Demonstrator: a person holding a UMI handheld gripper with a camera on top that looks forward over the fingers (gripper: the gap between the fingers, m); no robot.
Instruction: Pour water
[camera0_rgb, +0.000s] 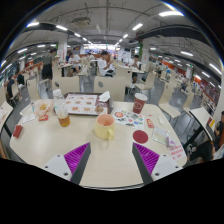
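Across cafeteria hall, round table (100, 160) bears yellow cup (105, 126); gripper (112, 158) open.

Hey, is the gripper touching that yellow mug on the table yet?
Apart. The gripper view shows the yellow mug standing on the table beyond the open gripper, with bare tabletop between the mug's base and both fingertips.

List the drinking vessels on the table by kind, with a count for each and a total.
Yellow mug: 1, just ahead of the open gripper
Glass of amber drink: 1
Dark red cup: 1
Total: 3
Other small items on the table are too unclear to class.
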